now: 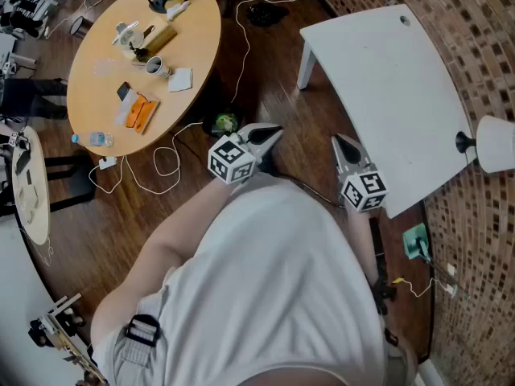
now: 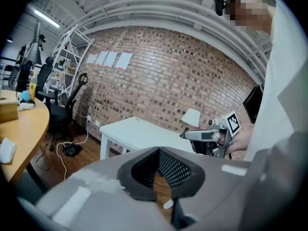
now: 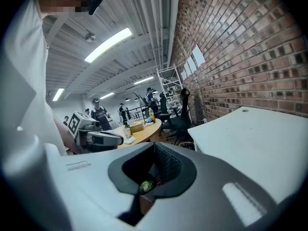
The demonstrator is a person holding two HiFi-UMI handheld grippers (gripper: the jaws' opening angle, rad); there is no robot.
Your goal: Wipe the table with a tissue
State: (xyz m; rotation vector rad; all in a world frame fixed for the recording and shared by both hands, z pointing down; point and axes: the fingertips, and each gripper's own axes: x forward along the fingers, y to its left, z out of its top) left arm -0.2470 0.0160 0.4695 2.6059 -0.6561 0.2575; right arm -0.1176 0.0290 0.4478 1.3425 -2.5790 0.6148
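Grippers both sit empty in front of the person's white shirt [image 1: 282,280], low over the wooden floor [image 1: 121,232].

At the far left stands a round wooden table [image 1: 96,95]. It carries a white sheet that looks like the tissue [image 1: 180,79] near its right edge, with a cup [image 1: 158,68] just beside it, an orange packet [image 1: 138,112] nearer the person, and a water bottle [image 1: 96,139] at the near rim. The tissue is well apart from both grippers.

White cables [image 1: 161,167] loop on the floor below that table.

Right of them, the left gripper [image 1: 272,133] points away from the person and slightly down. Its jaws are pressed together with nothing between them, as the left gripper view shows [image 2: 158,150].

A small green object [image 1: 225,123] lies on the floor near it.

The right gripper [image 1: 339,141] is next, close to the near edge of a white table [image 1: 386,79]. Its jaws also meet at the tip and hold nothing [image 3: 154,147].

The white table's top is bare, and it stands against a brick wall [image 1: 483,22]. A white lamp [image 1: 495,143] sits at its right end.
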